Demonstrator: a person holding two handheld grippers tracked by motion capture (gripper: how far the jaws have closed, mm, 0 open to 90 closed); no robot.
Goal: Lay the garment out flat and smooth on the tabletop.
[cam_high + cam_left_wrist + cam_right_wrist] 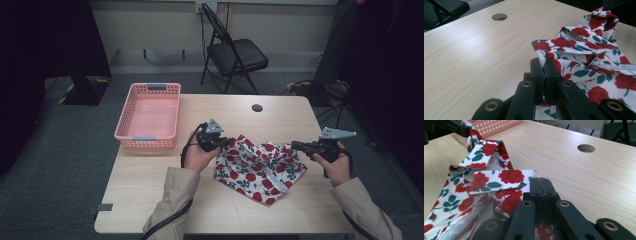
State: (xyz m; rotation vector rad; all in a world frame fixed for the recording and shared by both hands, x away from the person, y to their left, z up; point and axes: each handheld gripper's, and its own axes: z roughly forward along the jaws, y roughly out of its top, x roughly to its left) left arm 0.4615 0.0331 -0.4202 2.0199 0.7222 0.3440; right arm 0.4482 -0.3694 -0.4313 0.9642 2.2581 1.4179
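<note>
A white cloth printed with red roses and green leaves (255,170) lies crumpled on the wooden table (150,185), between my two hands. My left gripper (231,142) is at the cloth's upper left corner. In the left gripper view its jaws (545,62) are shut on a fold of the cloth (584,47). My right gripper (294,145) is at the cloth's right corner. In the right gripper view its jaws (540,180) are shut together at the cloth's hem (486,180), and fabric shows under them. The cloth is lifted slightly between the two grips.
A pink plastic basket (147,140) stands at the table's left edge, with nothing in it. A round cable hole (257,107) sits near the far edge. A black folding chair (235,55) stands behind the table.
</note>
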